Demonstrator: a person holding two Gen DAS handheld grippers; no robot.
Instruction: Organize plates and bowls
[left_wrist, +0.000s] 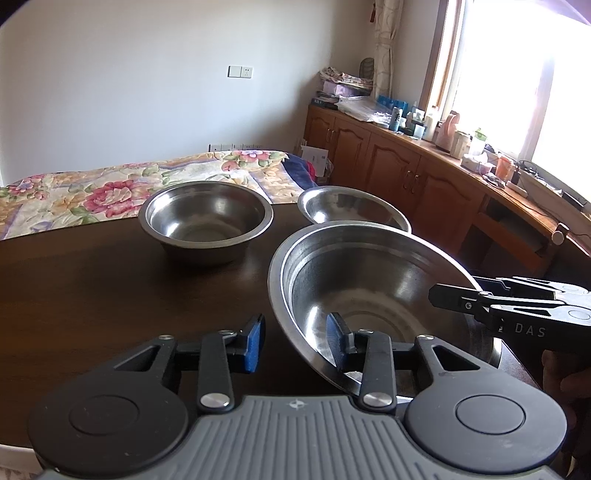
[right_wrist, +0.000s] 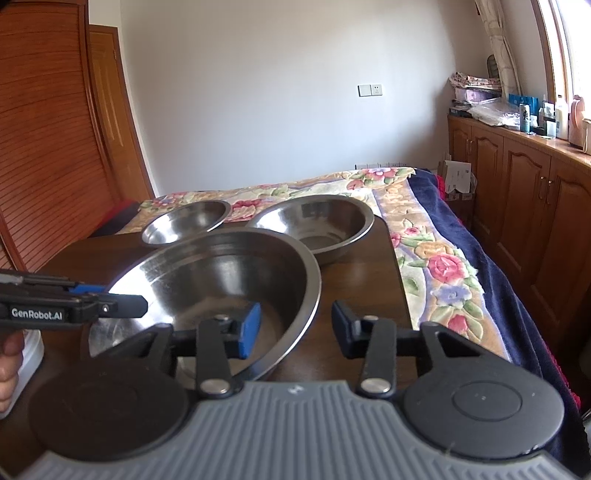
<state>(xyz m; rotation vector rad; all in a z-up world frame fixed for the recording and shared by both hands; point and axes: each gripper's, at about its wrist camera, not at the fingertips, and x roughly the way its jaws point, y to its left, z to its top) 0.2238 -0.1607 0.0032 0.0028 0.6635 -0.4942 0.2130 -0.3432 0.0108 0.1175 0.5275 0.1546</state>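
- nearest thing, low in both frames: the big steel bowl (left_wrist: 369, 295) is tilted, and both grippers sit at its rim on opposite sides
- left hand-held gripper (left_wrist: 295, 341) is spread fairly wide, straddling the bowl's near rim: one blue pad inside, one outside, not pinched as far as I can tell
- right hand-held gripper (right_wrist: 295, 328) is the same story, parted fairly wide over the rim on the other side, left pad inside the bowl, right pad outside over the dark counter (left_wrist: 92, 280)
- further back, centre of the left view: a deeper medium bowl (left_wrist: 206, 221) sits alone on the counter, empty
- upper right of that, partly hidden behind the big one: a shallower bowl (left_wrist: 351, 206) near the far counter edge, also empty
- so progress looks like basically zero to me: three bowls, none nested yet, can't see any plates
- still to do, I'd guess: stacking them by size, though which goes where is anyone's call
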